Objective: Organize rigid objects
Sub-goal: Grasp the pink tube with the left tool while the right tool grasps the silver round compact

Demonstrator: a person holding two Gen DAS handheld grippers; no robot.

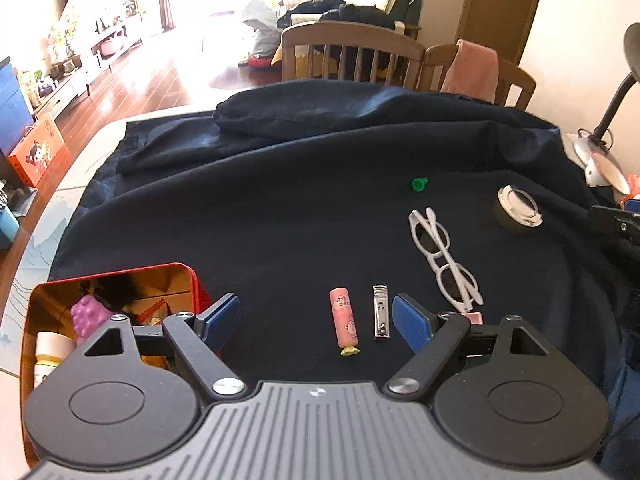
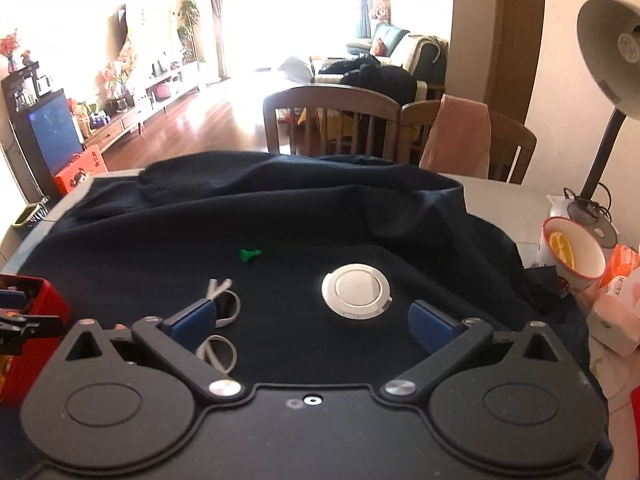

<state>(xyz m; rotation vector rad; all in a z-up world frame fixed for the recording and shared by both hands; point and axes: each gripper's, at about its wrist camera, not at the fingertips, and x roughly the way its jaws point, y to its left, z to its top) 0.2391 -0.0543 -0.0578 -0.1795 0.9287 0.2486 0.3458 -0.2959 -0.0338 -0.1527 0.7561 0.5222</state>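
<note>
On a dark blue cloth (image 1: 280, 200) lie a pink tube (image 1: 343, 323), a metal nail clipper (image 1: 380, 317), white glasses (image 1: 444, 256), a green peg (image 1: 419, 184) and a round white-lidded case (image 1: 518, 209). My left gripper (image 1: 316, 320) is open and empty, with the tube and clipper between its fingers. A red tin (image 1: 120, 292) holding several items sits at its left. My right gripper (image 2: 314, 320) is open and empty, just short of the round case (image 2: 356, 290); the glasses (image 2: 220, 320) lie by its left finger. The green peg (image 2: 249, 255) lies farther back.
Bunched cloth folds (image 2: 240, 184) rise at the table's far side, with wooden chairs (image 2: 332, 120) behind. A desk lamp (image 2: 604, 120), a bowl with lemon (image 2: 572, 252) and cartons (image 2: 616, 308) crowd the right edge. The red tin (image 2: 28, 320) shows at the left.
</note>
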